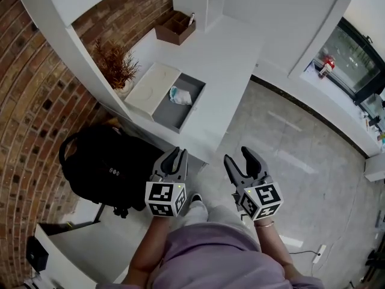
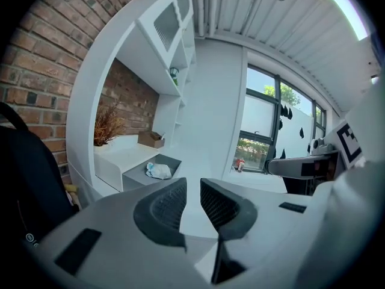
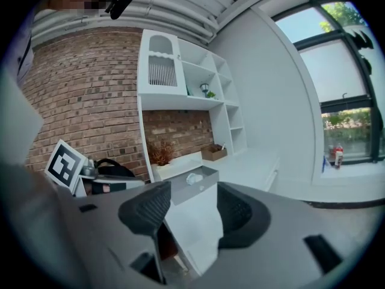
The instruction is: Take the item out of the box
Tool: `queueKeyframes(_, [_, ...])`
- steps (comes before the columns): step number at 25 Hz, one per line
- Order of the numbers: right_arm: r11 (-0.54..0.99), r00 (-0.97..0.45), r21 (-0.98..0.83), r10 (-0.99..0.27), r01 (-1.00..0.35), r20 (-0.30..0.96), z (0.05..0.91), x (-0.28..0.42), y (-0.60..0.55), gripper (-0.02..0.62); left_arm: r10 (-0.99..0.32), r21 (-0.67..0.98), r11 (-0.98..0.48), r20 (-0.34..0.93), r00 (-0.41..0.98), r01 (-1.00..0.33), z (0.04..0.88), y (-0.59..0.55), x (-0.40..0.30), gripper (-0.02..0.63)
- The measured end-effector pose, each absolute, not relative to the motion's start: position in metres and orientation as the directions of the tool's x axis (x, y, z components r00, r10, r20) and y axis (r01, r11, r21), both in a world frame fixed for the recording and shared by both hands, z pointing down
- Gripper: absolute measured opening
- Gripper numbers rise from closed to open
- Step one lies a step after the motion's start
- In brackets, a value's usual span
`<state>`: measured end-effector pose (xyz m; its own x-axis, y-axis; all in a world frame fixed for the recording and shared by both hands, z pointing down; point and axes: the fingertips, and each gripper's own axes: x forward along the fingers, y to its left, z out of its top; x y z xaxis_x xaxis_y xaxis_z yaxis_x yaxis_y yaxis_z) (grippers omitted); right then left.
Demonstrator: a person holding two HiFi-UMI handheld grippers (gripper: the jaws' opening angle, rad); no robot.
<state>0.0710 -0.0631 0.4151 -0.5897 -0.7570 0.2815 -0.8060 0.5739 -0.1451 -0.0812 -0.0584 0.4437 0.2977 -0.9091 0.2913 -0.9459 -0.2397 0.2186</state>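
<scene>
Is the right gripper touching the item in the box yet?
Apart. The head view shows the right gripper open over the floor, well short of the item in the grey box.

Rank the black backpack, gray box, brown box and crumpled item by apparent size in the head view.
black backpack
gray box
brown box, though it sits farther from the camera
crumpled item

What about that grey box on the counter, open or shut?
Open. The grey box has no top on it, and a crumpled white item lies in plain sight inside.
</scene>
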Motion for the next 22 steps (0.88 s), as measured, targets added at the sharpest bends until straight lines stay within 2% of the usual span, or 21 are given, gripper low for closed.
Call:
queueKeyframes(8, [0.614, -0.620, -0.121, -0.733, -0.780, 0.279, 0.411, 0.056, -0.093, 0.233, -0.919, 0.220, -0.197, 0.298, 0.258, -0.955, 0.446, -0.073, -0.098, 0.055])
queueKeyframes(22, [0.770, -0.756, -0.090, -0.585, -0.631, 0.293, 0.416, 0.003, -0.188, 0.233, -0.942, 0.208, -0.025, 0.323, 0.093, -0.978, 0.451, -0.123, -0.134, 0.055])
